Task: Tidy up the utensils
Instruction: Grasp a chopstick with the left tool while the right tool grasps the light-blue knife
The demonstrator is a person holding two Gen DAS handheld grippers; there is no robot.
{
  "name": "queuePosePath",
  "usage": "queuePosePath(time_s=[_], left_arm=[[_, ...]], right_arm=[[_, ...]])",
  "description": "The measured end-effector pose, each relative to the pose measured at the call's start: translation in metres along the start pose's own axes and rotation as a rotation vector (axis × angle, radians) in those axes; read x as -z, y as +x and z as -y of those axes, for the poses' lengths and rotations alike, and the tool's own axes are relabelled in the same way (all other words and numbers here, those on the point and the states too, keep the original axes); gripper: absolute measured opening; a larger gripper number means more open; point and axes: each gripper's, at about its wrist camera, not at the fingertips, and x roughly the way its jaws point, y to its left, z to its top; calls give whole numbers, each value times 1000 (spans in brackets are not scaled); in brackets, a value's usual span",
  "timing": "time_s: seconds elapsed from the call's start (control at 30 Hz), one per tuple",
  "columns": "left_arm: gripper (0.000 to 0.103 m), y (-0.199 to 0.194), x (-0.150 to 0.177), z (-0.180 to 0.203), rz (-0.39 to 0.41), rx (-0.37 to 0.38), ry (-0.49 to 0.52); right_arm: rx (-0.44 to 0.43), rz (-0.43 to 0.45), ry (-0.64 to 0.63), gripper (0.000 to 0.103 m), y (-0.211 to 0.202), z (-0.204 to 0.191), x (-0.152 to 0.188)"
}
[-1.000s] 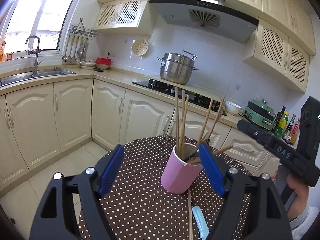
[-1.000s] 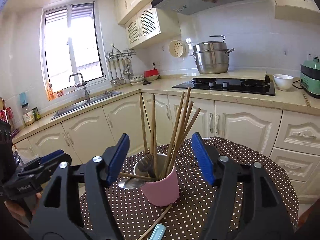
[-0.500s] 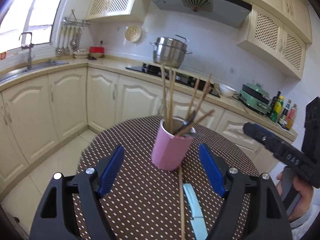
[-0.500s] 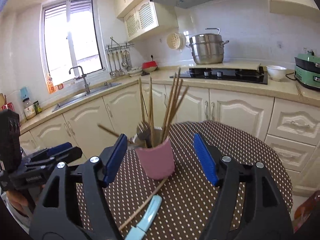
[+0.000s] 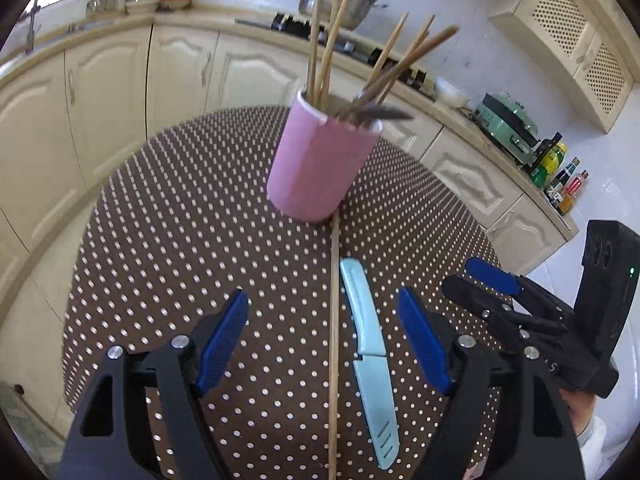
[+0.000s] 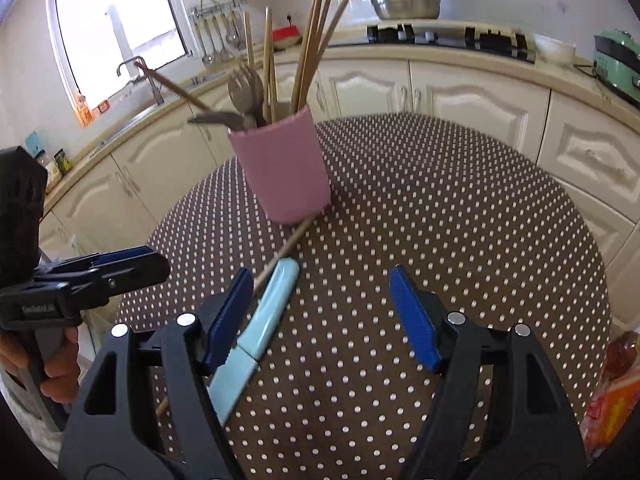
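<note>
Polka-dot table (image 5: 168,240) under me: both my grippers, left (image 5: 324,340) and right (image 6: 324,312), gape wide, empty. Between the left's jaws lie a chopstick (image 5: 334,320) and blue knife (image 5: 368,344), still to go. Beyond, the pink cup (image 5: 316,168) already holds most utensils.

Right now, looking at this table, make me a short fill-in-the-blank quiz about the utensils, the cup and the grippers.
1. The cup holding the chopsticks is coloured ____.
2. The loose chopstick lies flat on the table beside a light ____ knife.
3. The tablecloth is brown with white ____.
4. The left gripper holds ____ between its fingers.

Missing words: pink; blue; dots; nothing
</note>
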Motion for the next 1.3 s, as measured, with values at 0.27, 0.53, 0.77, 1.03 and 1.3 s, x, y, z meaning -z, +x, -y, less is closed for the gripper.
queuePosePath(time_s=[0.27, 0.53, 0.77, 1.03, 1.3], left_arm=[[75, 35, 7, -5, -106, -29, -21], [46, 68, 2, 12, -164, -120, 72], [36, 97, -10, 39, -187, -248, 218], [6, 75, 6, 18, -151, -184, 91], [5, 44, 29, -8, -89, -206, -55]], right_arm=[[-15, -51, 40, 70, 7, 17, 18], [-31, -71, 51, 70, 14, 22, 21], [-29, -104, 50, 70, 27, 17, 9], [-23, -196, 45, 70, 48, -4, 3], [-3, -305, -62, 70, 76, -46, -6]])
